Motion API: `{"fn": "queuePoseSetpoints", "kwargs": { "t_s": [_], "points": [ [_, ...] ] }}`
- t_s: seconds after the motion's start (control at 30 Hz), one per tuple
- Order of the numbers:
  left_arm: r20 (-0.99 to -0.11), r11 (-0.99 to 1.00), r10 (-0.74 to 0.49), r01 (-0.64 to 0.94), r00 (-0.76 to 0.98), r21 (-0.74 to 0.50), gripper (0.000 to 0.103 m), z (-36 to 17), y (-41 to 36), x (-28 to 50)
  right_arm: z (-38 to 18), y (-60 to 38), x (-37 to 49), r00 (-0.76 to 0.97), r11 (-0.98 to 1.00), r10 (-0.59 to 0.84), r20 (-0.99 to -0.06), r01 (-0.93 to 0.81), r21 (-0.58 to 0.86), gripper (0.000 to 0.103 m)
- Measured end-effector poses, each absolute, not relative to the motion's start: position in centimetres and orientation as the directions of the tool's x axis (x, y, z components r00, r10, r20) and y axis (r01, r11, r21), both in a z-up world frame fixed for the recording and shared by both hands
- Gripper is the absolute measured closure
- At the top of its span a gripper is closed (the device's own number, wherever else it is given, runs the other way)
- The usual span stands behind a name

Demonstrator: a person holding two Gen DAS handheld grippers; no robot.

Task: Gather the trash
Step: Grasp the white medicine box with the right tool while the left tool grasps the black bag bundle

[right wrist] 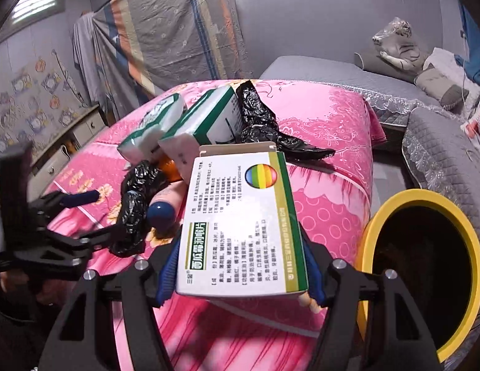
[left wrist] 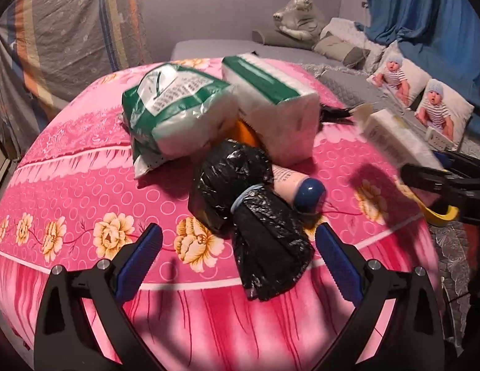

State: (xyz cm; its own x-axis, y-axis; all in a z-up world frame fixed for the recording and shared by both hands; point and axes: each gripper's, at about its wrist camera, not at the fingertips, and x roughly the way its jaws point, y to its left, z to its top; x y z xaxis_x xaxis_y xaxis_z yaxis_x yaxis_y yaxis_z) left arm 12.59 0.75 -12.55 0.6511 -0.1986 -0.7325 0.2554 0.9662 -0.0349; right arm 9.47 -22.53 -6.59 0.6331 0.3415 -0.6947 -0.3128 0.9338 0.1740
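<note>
Our right gripper (right wrist: 241, 266) clamps the medicine box (right wrist: 240, 225); only its view shows the yellow bin (right wrist: 422, 198) right of the fingers. Our left gripper (left wrist: 238, 241) gapes around the black bag roll (left wrist: 255, 216).

Black tongs (left wrist: 239, 241), ribbed blue pads (left wrist: 339, 266), silver screws.

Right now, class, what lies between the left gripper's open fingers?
In the left wrist view, the left gripper is open around the tail of a black bag roll on the pink cloth; the pads do not touch it.
</note>
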Motion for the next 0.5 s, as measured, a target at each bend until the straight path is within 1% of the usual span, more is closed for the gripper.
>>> {"fn": "queuePoseSetpoints", "kwargs": {
  "t_s": [0.17, 0.23, 0.27, 0.3, 0.33, 0.37, 0.4, 0.43, 0.47, 0.5],
  "points": [
    [-0.760, 0.969, -0.207, 0.238, 0.617, -0.070, 0.010, -13.3, 0.8, 13.8, -6.1, -23.0, 8.9, 0.641, 0.928, 0.361, -0.677, -0.316, 0.196, 0.041],
    [-0.768, 0.971, -0.195, 0.229, 0.609, -0.065, 0.022, -13.6, 0.9, 14.4, -6.0, -23.0, 8.7, 0.644, 0.928, 0.363, -0.673, -0.315, 0.199, 0.041],
    [-0.780, 0.971, -0.202, 0.226, 0.592, -0.079, 0.032, -13.9, 0.9, 14.7, -6.0, -23.0, 8.7, 0.644, 0.927, 0.367, -0.672, -0.316, 0.203, 0.041],
    [-0.791, 0.971, -0.209, 0.220, 0.575, -0.096, 0.037, -14.2, 1.1, 15.0, -6.0, -23.0, 8.6, 0.644, 0.926, 0.368, -0.671, -0.315, 0.206, 0.041],
    [-0.797, 0.972, -0.208, 0.211, 0.567, -0.103, 0.040, -14.3, 1.3, 15.2, -6.0, -23.1, 8.5, 0.642, 0.925, 0.371, -0.671, -0.316, 0.209, 0.041],
    [-0.799, 0.975, -0.198, 0.195, 0.568, -0.102, 0.049, -14.4, 1.6, 15.2, -6.0, -23.1, 8.5, 0.641, 0.924, 0.374, -0.671, -0.317, 0.212, 0.041],
    [-0.797, 0.977, -0.192, 0.186, 0.573, -0.102, 0.062, -14.3, 1.8, 15.1, -5.9, -23.1, 8.4, 0.641, 0.924, 0.374, -0.670, -0.316, 0.214, 0.041],
    [-0.795, 0.977, -0.199, 0.184, 0.574, -0.112, 0.069, -14.2, 2.1, 15.0, -5.9, -23.1, 8.3, 0.641, 0.924, 0.375, -0.670, -0.314, 0.216, 0.041],
    [-0.791, 0.973, -0.223, 0.183, 0.570, -0.143, 0.079, -14.0, 2.7, 14.8, -5.8, -23.1, 8.3, 0.640, 0.923, 0.378, -0.669, -0.315, 0.220, 0.041],
    [-0.786, 0.971, -0.236, 0.172, 0.572, -0.166, 0.079, -13.7, 3.3, 14.5, -5.8, -23.2, 8.2, 0.639, 0.921, 0.383, -0.668, -0.317, 0.225, 0.041]
  ]
}}
